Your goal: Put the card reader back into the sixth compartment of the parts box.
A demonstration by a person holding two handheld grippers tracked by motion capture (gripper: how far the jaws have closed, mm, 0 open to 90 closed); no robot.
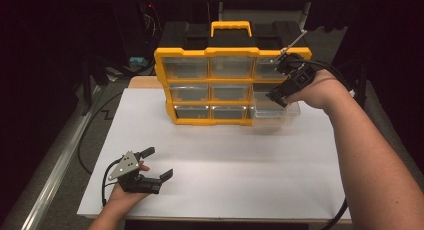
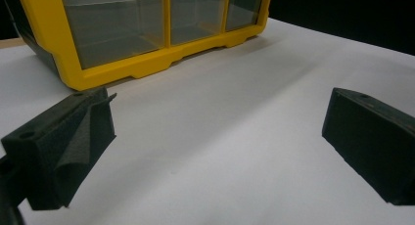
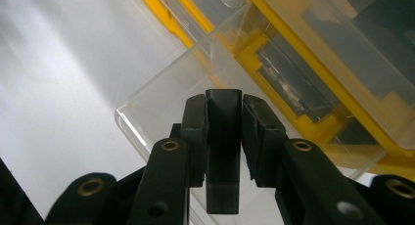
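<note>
My right tool [image 3: 223, 118] is clamped on a small dark block [image 3: 223, 151], held just above the clear drawer [image 1: 274, 115] that's pulled out at the bottom right corner of the yellow organizer [image 1: 210, 85]. To do this well, I'd say centre the block over the drawer's open mouth, lower it clear of the walls, then release. My left tool [image 1: 156, 162] rests wide open and empty on the desk [image 1: 225, 160], well in front of the organizer.

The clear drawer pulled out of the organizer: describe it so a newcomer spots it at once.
Find the yellow-framed organizer at the table's far side. At its lower right corner, one clear drawer juts out under the right tongs. The drawers beside it sit flush.
</note>
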